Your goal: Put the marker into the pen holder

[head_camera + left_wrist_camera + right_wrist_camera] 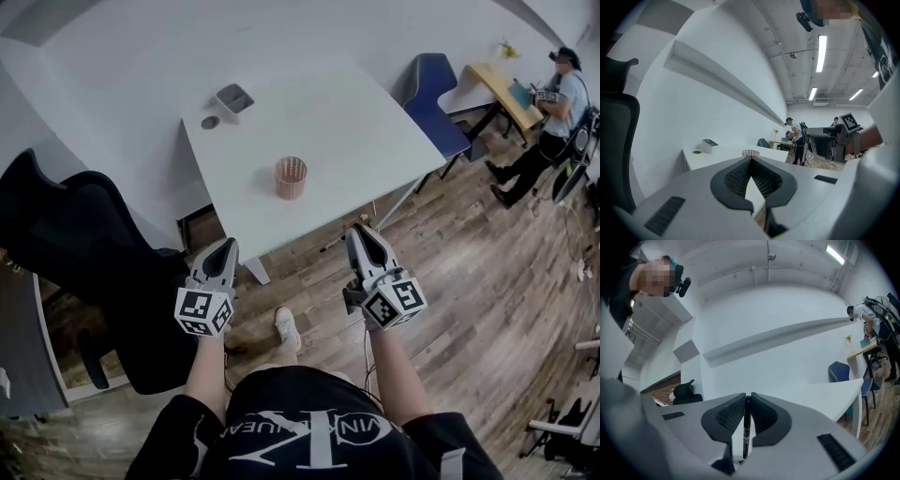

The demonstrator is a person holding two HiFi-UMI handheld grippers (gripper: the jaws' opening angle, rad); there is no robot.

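Observation:
The pink mesh pen holder (291, 177) stands upright near the front of the white table (356, 122); its rim (750, 153) peeks over the left gripper's tips in the left gripper view. My right gripper (360, 234) hovers off the table's front edge, right of the holder, shut on a thin black marker (746, 427) that lies lengthwise between its pads. In its own view the right gripper (747, 397) faces the wall. My left gripper (224, 247) hangs left of the holder, in front of the table edge; the left gripper (750, 160) is shut with nothing in it.
A small grey box (233, 98) and a round cable hole (210, 122) sit at the table's far left corner. A black office chair (84, 253) stands at my left, a blue chair (433, 94) at the table's right. A person (553, 108) works at a wooden desk (502, 89) beyond.

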